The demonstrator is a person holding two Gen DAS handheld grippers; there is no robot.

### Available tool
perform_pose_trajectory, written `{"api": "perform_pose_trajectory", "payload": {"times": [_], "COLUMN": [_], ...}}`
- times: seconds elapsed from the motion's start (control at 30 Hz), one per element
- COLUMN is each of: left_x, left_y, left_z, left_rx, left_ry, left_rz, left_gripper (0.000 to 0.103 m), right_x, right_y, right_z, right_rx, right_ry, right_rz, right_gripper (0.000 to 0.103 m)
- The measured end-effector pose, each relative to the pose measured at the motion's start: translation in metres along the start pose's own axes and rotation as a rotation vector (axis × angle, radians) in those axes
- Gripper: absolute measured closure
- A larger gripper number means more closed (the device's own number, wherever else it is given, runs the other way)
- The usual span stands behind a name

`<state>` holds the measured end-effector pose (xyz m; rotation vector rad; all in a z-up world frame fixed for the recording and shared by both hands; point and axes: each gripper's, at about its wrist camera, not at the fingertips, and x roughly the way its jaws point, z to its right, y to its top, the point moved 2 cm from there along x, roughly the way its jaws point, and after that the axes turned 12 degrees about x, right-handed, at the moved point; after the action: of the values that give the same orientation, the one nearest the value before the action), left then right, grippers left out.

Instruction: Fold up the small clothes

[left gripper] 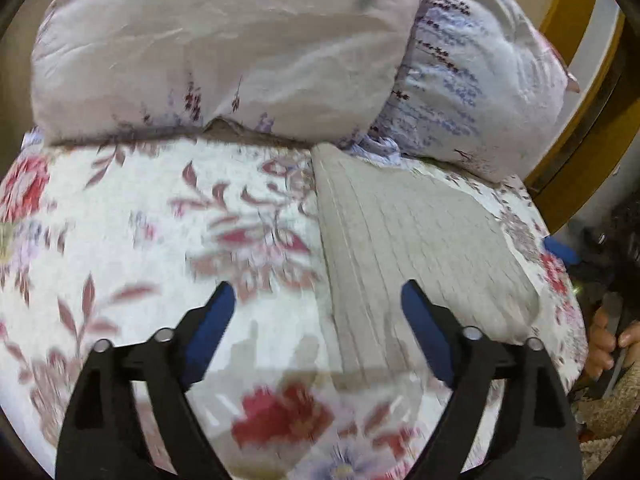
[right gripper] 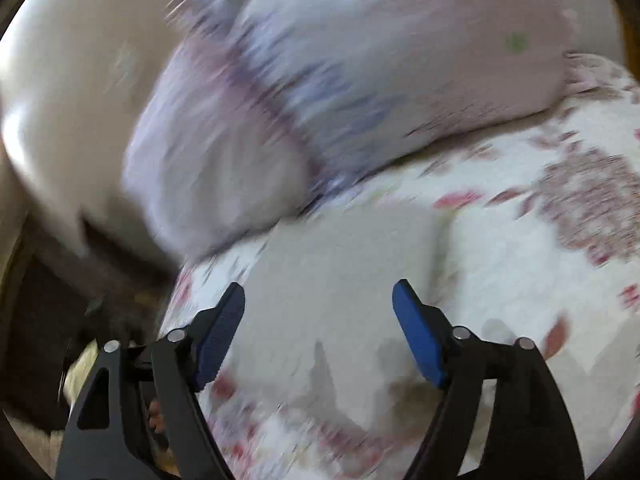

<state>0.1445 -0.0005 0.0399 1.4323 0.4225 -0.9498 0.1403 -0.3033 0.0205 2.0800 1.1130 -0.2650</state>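
Note:
A small grey ribbed garment [left gripper: 404, 248] lies flat on the floral bedspread [left gripper: 140, 232], folded into a neat block. My left gripper [left gripper: 318, 300] is open and empty, hovering above the garment's left edge. In the right wrist view the same grey garment [right gripper: 344, 264] is blurred. My right gripper [right gripper: 319, 298] is open and empty above it. The other gripper's blue finger [left gripper: 560, 250] and a hand show at the right edge of the left wrist view.
Two pillows lie at the head of the bed: a pale pink one [left gripper: 224, 48] and a lavender-print one [left gripper: 480, 92]. A wooden bed frame [left gripper: 580, 152] stands at the right. The bed's edge [right gripper: 172, 304] drops to a dark floor on the left.

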Motion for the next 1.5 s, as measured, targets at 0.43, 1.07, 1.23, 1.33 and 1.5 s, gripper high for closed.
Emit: {"api": "perform_pose_trajectory", "payload": {"times": [0.43,1.07,1.23,1.33,1.5], "left_x": [0.005,0.023,0.024,0.024,0.024], "left_y": [-0.068,-0.083,-0.083,-0.083,-0.082], "left_z": [0.029,0.036,0.037,0.036,0.037], "left_rx": [0.099,0.128,0.129,0.132,0.132], "left_ry": [0.102,0.218,0.218,0.216,0.217], "left_rz": [-0.132,-0.195,-0.202,-0.203,-0.202], "left_gripper": [0.002,0.002,0.002,0.002,0.002], "right_x": [-0.001,0.047,0.046,0.046,0.046], "right_y": [-0.063,-0.125,-0.129,-0.127,-0.127], "right_z": [0.000,0.018,0.017,0.017,0.017], "right_rx": [-0.108,-0.194,-0.184,-0.181,-0.182], "right_ry": [-0.438,-0.664,-0.670,-0.672,-0.671], "right_rz": [0.146,0.093,0.112,0.115,0.121], "right_gripper": [0.010,0.001,0.001,0.001,0.001]}}
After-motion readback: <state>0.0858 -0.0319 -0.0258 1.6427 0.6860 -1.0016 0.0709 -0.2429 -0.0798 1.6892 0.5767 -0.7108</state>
